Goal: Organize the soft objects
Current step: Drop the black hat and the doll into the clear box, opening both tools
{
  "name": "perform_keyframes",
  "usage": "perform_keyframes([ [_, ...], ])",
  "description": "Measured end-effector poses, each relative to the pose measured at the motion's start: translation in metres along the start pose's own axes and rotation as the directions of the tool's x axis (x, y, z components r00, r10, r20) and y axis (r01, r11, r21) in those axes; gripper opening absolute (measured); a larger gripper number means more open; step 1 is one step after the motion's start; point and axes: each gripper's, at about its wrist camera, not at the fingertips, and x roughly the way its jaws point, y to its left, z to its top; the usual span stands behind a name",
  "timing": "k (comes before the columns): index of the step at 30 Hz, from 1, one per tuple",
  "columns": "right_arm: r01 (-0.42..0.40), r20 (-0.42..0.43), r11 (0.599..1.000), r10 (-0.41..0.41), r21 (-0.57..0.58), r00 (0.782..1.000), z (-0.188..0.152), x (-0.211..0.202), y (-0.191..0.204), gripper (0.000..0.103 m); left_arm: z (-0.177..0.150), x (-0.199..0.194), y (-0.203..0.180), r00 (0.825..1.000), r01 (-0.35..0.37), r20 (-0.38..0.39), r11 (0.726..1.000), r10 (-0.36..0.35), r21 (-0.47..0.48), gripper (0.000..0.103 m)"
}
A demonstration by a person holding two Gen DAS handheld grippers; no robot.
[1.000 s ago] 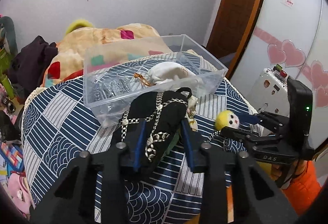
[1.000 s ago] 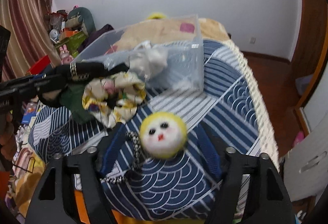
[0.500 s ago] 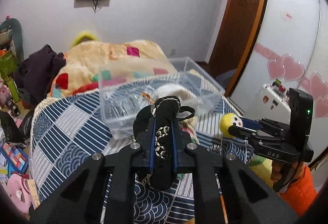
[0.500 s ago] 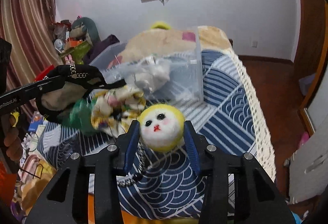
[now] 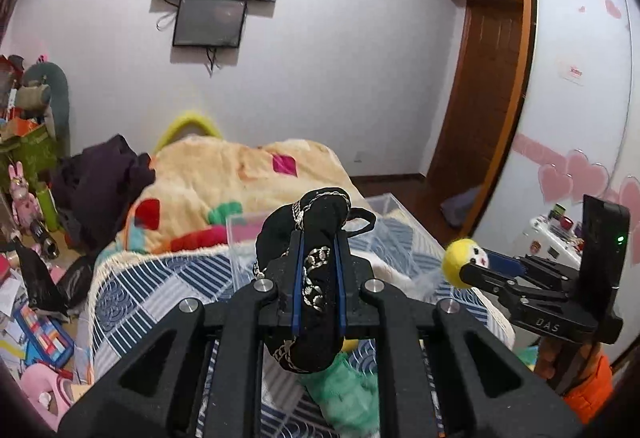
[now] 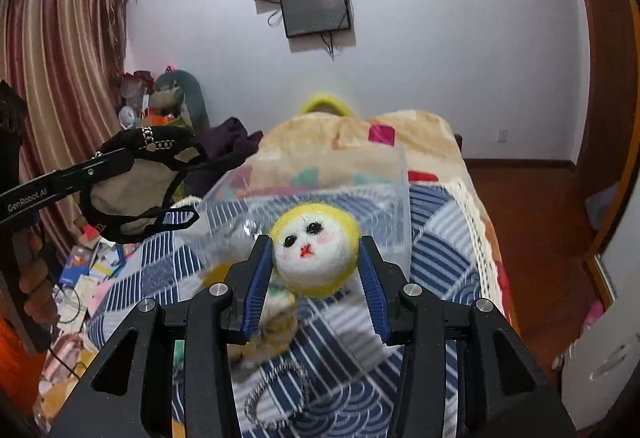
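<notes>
My left gripper [image 5: 318, 250] is shut on a black fabric piece with a silver chain pattern [image 5: 316, 278], held up above the bed; it shows at the left of the right wrist view [image 6: 136, 181]. My right gripper [image 6: 316, 258] is shut on a yellow and white felt doll head [image 6: 314, 252], whose bead chain [image 6: 276, 394] hangs below; it also shows in the left wrist view [image 5: 466, 260]. The clear plastic bin [image 6: 396, 197] stands on the bed just beyond both grippers, with a white soft thing inside.
A green cloth [image 5: 344, 386] and a yellow patterned cloth [image 6: 272, 322] lie on the blue patterned bedspread [image 5: 160, 286] below the grippers. A beige blanket [image 5: 224, 173] lies behind the bin. Clutter covers the floor at the left [image 5: 24, 302]. A wardrobe [image 5: 580, 117] stands right.
Both grippers closed on their objects and lifted them off the bedspread. They now sit higher and closer to the bin.
</notes>
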Motion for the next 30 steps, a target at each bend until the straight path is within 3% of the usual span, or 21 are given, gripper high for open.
perform_keyframes([
  [8,0.027,0.024,0.999,-0.027,-0.021,0.999,0.022,0.019,0.001,0.040,0.005,0.040,0.003,0.999,-0.038,0.001,0.999,0.038,0.005,0.012],
  [15,0.052,-0.031,0.998,-0.053,-0.026,0.998,0.026,0.051,-0.004,0.040,-0.002,0.081,0.002,0.998,-0.053,-0.038,0.999,0.053,0.012,0.012],
  [22,0.081,-0.130,0.996,-0.085,-0.034,0.988,0.019,0.086,-0.006,0.040,-0.018,0.125,-0.003,0.990,-0.077,-0.120,0.996,0.081,0.037,0.012],
  [30,0.088,-0.172,0.995,-0.093,-0.037,0.981,0.012,0.090,-0.008,0.041,-0.035,0.154,-0.017,0.973,-0.057,-0.217,0.994,0.077,0.098,0.013],
])
